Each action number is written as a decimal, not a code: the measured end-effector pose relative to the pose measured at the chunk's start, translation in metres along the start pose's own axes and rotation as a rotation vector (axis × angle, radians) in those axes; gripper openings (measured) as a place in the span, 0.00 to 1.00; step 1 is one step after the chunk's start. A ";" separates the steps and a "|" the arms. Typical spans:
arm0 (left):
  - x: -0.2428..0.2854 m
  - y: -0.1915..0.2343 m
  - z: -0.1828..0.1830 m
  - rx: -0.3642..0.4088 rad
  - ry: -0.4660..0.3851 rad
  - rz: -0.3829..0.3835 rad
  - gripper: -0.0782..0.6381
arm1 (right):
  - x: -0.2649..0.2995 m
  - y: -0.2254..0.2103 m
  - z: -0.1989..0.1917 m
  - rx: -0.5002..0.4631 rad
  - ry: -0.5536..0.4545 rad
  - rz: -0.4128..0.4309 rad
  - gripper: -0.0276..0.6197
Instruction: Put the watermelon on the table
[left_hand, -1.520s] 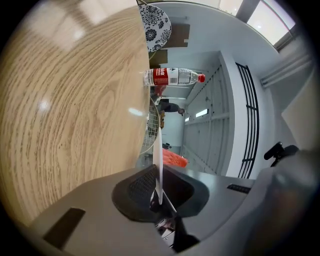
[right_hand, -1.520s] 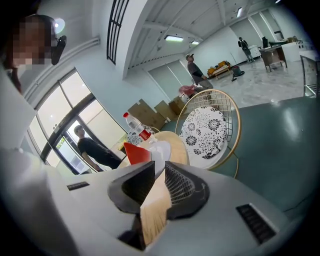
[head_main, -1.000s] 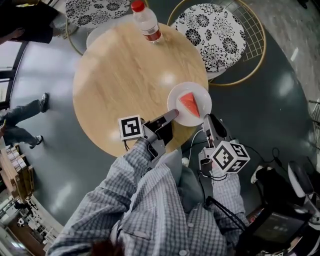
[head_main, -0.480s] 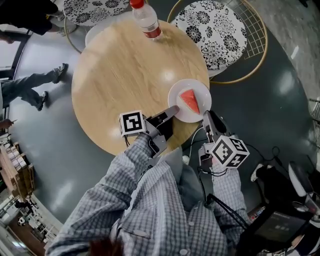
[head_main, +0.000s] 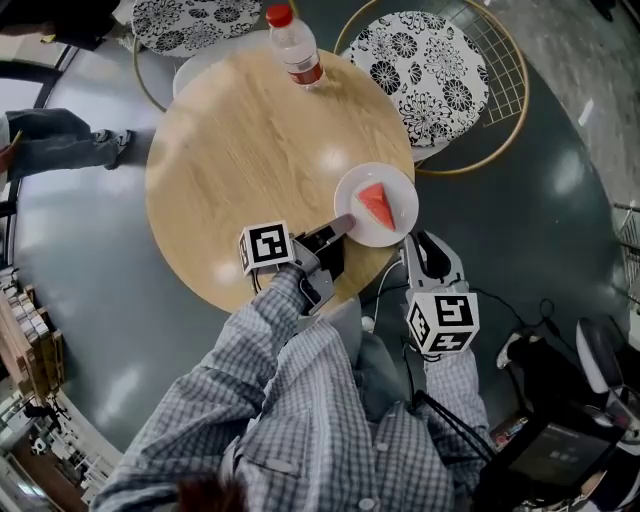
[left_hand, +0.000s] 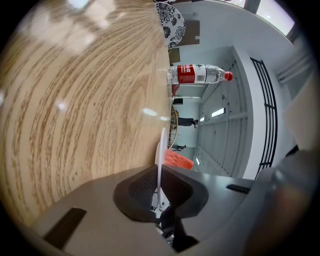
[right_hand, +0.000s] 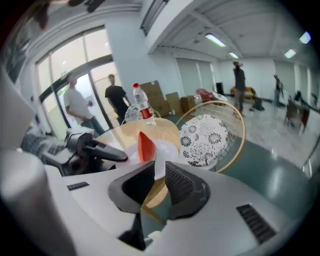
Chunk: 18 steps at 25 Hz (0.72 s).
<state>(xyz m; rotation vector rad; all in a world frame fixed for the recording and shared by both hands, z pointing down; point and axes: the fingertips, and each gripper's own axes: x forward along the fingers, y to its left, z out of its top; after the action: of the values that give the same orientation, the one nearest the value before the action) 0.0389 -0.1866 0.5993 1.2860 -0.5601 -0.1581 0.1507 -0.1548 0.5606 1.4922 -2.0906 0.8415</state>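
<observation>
Though print on the bottle (head_main: 296, 48) is unreadable, watermelon (head_main: 376, 205) sits on the plate (head_main: 402, 190).

Water bottle (head_main: 296, 48), red cap and red label: upright, between two chairs. Chair at upper right (head_main: 428, 68): black-and-white floral cushion, gold wire frame. Chair at upper left (head_main: 190, 18): same cushion, mostly cut off. Floor (head_main: 560, 200): dark, glossy. Bystander's legs (head_main: 60, 145) at left edge. Right gripper view: two people (right_hand: 80, 107) by glass doors, cardboard boxes (right_hand: 160, 97) further back.
</observation>
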 end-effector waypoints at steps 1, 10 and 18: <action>0.000 0.000 0.001 0.002 -0.001 0.002 0.14 | -0.003 0.012 0.003 -0.125 0.010 0.010 0.15; 0.001 -0.001 0.002 -0.001 -0.006 0.013 0.14 | 0.007 0.079 -0.026 -0.973 0.147 0.083 0.15; 0.002 0.001 0.001 -0.008 -0.005 0.020 0.14 | 0.022 0.073 -0.039 -1.166 0.253 0.051 0.12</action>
<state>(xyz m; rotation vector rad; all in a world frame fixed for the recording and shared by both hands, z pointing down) 0.0395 -0.1883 0.6007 1.2723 -0.5763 -0.1468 0.0746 -0.1256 0.5864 0.6413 -1.8358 -0.2211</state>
